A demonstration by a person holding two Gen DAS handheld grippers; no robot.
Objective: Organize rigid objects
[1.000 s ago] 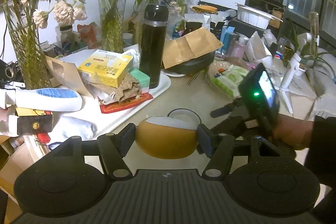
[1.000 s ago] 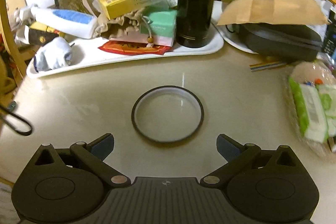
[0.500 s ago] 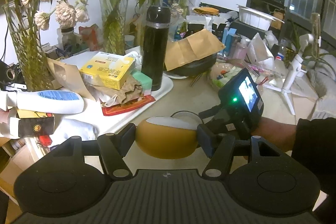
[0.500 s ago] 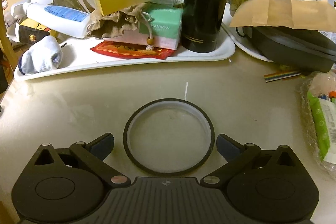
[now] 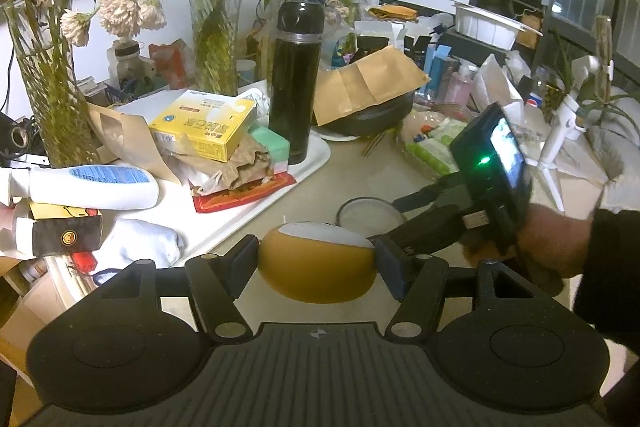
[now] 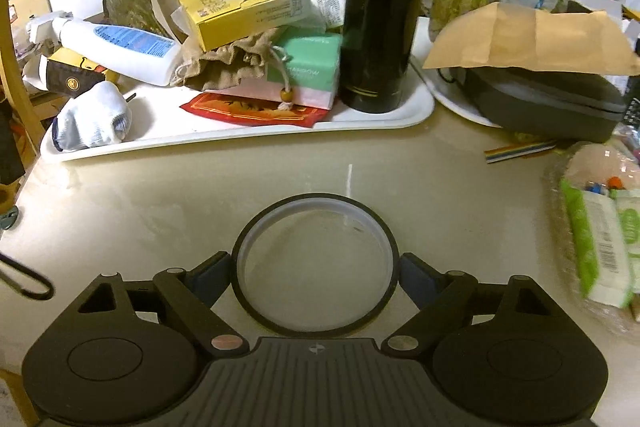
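My left gripper (image 5: 316, 267) is shut on a round orange container with a white top (image 5: 316, 279) and holds it just above the beige table. A round lid (image 6: 312, 227) with a black rim lies flat on the table. Around it sits my right gripper (image 6: 315, 267), its jaws closing, with both pads touching the rim on either side. In the left wrist view the lid (image 5: 368, 217) lies just beyond the container, and the right gripper (image 5: 404, 219), held by a hand (image 5: 556, 243), reaches it from the right.
A white tray (image 6: 240, 139) behind the lid carries a black thermos (image 6: 380, 7), a yellow box (image 6: 244, 11), a white bottle (image 6: 120, 47) and a sock (image 6: 92, 119). A dark case under a brown envelope (image 6: 532, 39) and wipes packets (image 6: 600, 239) lie right. Glass vases line the back.
The right gripper moved forward over the lid and its jaws narrowed until the pads met the rim. The left gripper stayed put with the orange container.
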